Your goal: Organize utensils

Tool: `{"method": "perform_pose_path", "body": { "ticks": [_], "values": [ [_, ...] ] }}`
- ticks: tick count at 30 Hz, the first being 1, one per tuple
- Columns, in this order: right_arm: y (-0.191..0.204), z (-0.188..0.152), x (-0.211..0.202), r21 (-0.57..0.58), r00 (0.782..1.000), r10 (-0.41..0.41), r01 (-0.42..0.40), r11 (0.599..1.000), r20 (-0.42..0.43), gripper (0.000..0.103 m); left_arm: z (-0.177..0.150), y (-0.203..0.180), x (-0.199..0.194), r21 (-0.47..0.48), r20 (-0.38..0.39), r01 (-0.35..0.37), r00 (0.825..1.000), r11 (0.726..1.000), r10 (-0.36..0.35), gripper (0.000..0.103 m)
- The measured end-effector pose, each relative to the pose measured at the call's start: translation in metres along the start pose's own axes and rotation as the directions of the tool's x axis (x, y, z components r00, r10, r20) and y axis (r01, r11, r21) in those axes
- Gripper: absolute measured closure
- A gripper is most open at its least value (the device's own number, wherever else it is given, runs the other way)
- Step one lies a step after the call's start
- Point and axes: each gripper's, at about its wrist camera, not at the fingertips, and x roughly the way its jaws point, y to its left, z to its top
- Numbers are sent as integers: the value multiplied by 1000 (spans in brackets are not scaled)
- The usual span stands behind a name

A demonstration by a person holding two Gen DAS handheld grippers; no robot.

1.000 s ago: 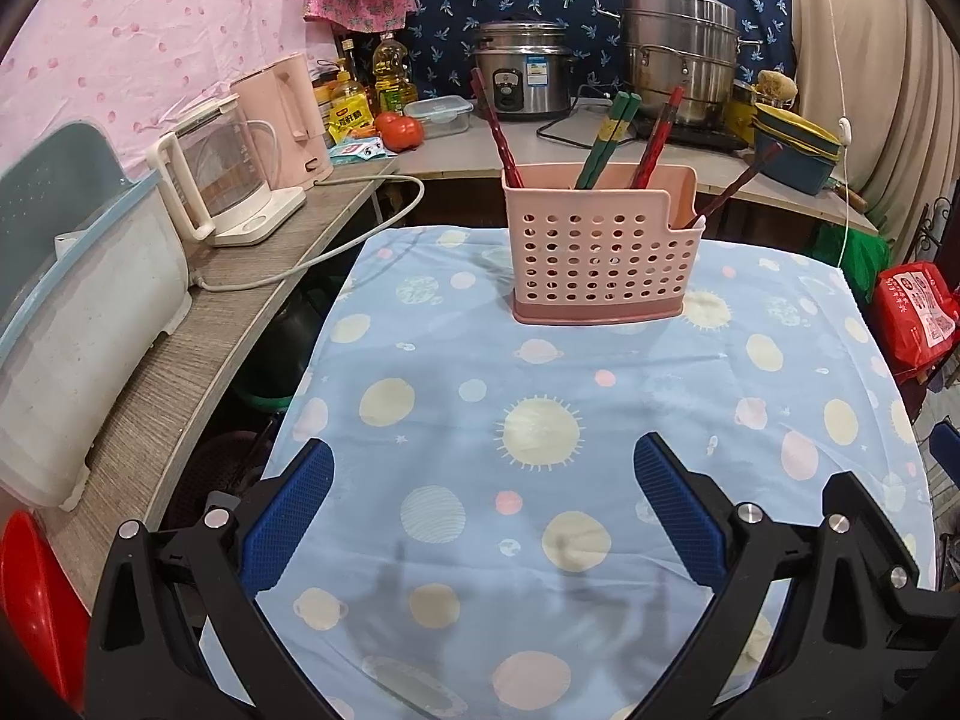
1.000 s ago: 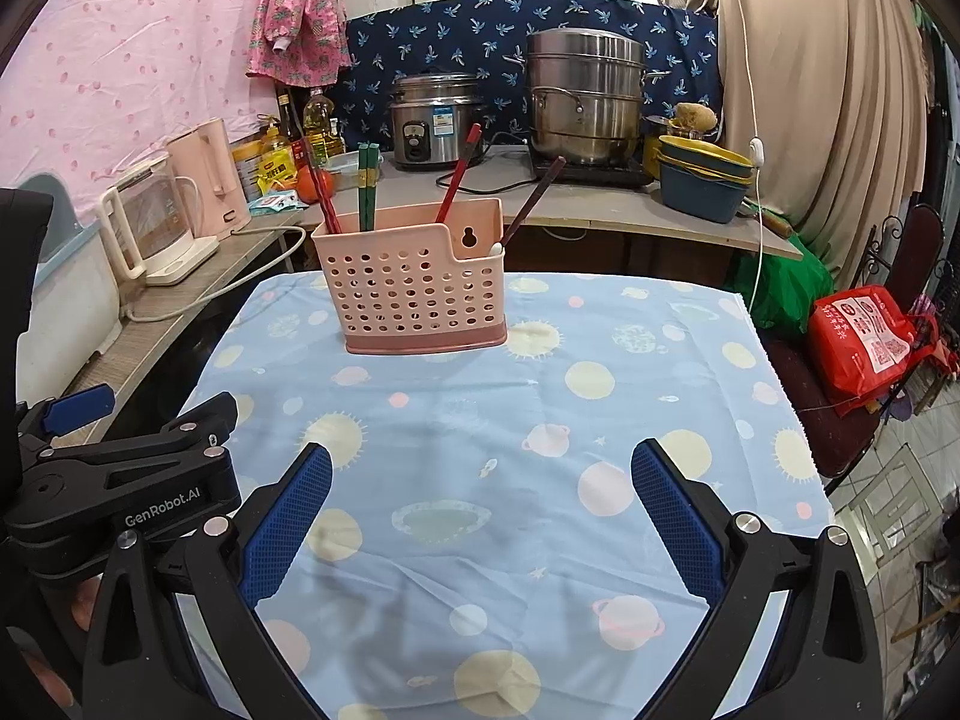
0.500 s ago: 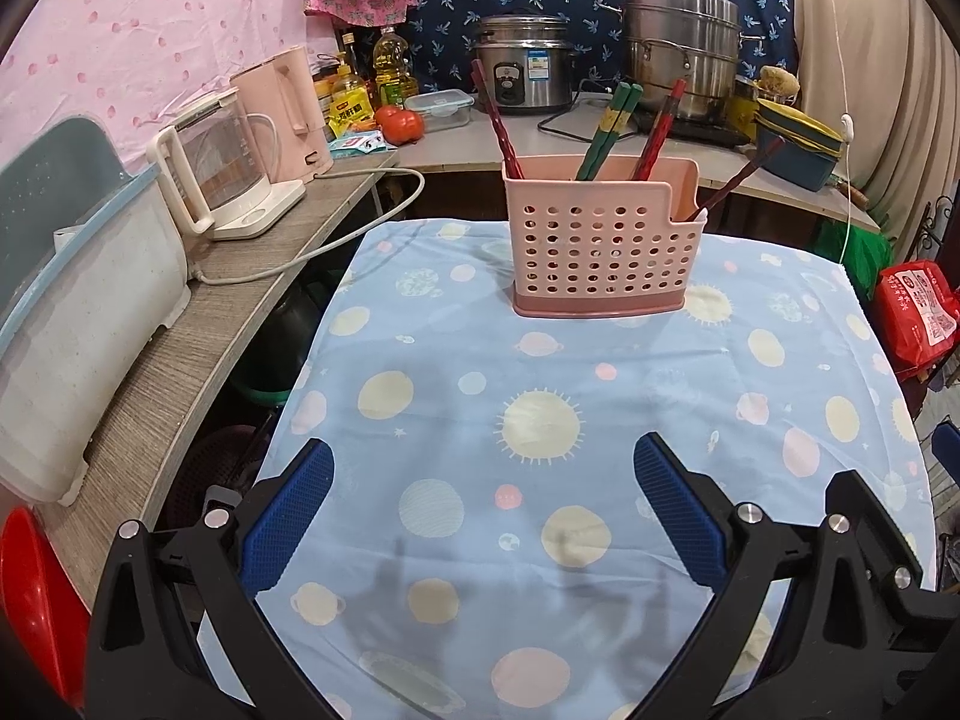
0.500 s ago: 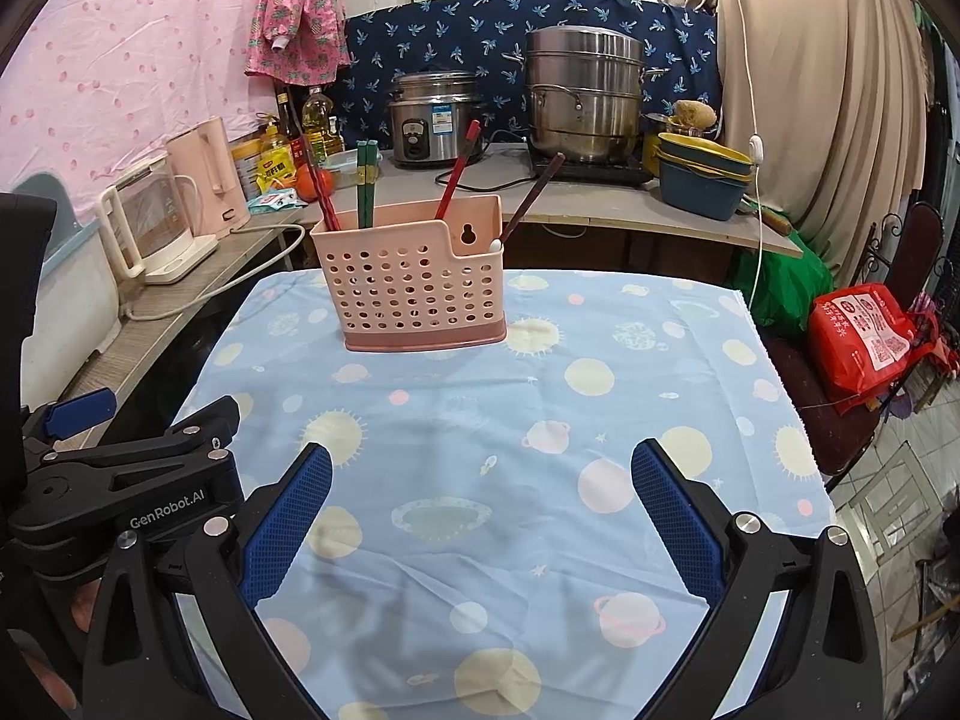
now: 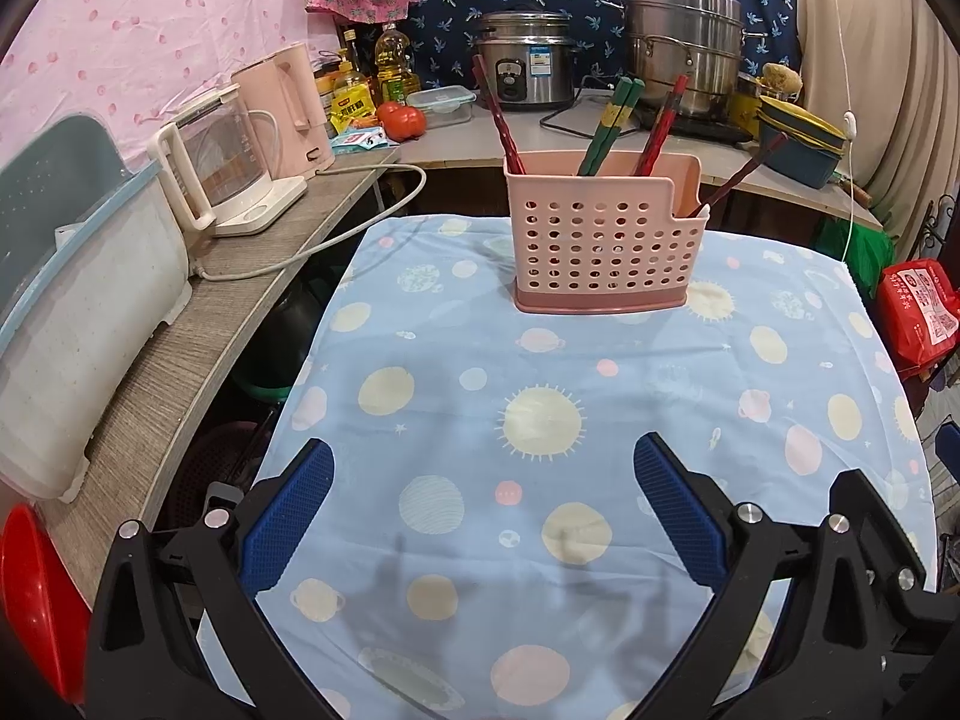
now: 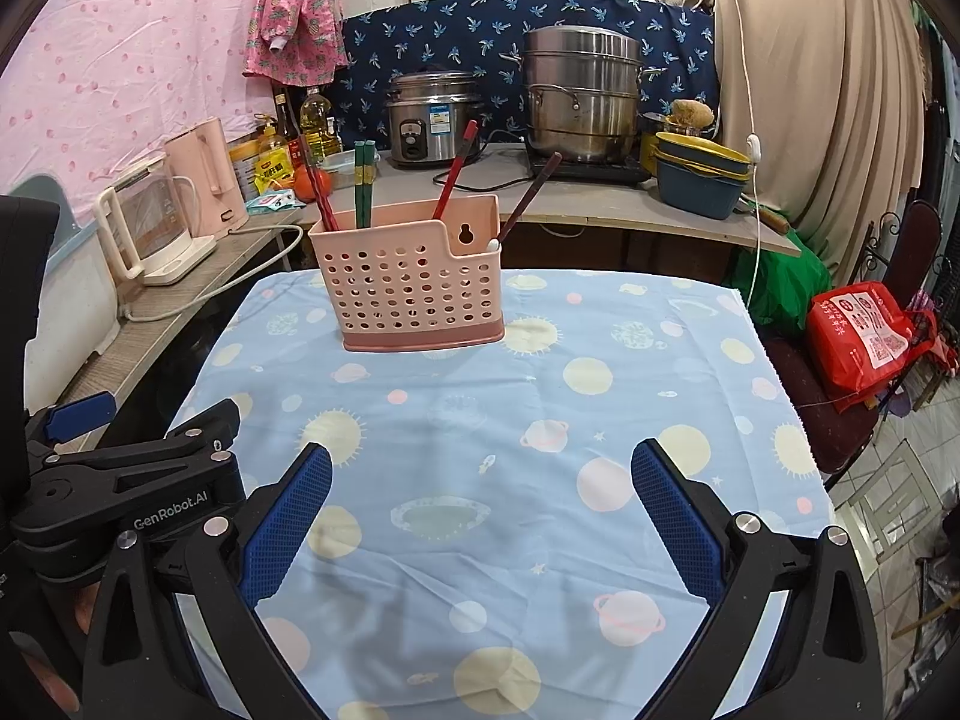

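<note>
A pink perforated utensil holder (image 5: 603, 240) stands upright at the far side of the table with the blue planet-print cloth (image 5: 540, 420); it also shows in the right wrist view (image 6: 414, 288). Red, green and dark chopsticks (image 5: 606, 126) stick up out of it, and they also show in the right wrist view (image 6: 363, 180). My left gripper (image 5: 483, 492) is open and empty over the near part of the cloth. My right gripper (image 6: 480, 495) is open and empty, beside the left gripper's body (image 6: 120, 498).
A counter along the left holds a glass kettle (image 5: 222, 174), a pink kettle (image 5: 288, 114) and a white bin (image 5: 78, 312). The back counter holds a rice cooker (image 5: 528, 63), a steel steamer pot (image 5: 684, 42) and stacked bowls (image 6: 699, 174). A red bag (image 6: 864, 342) lies on a chair to the right.
Both views have shifted slightly; the holder sits a little lower and closer in the right wrist view. Both grippers stay open and empty.
</note>
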Motion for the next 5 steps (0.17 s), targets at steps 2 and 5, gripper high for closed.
{"method": "perform_pose_path", "body": {
  "ticks": [2,5],
  "values": [
    [0,0,0,0,1000,-2,2,1000,2,6,-2,0,0,-5,3,1,1000,1000,-1,7],
    [0,1,0,-1,1000,-1,1,1000,1,6,-3,1,0,-5,2,2,1000,1000,-2,7]
  ]
}}
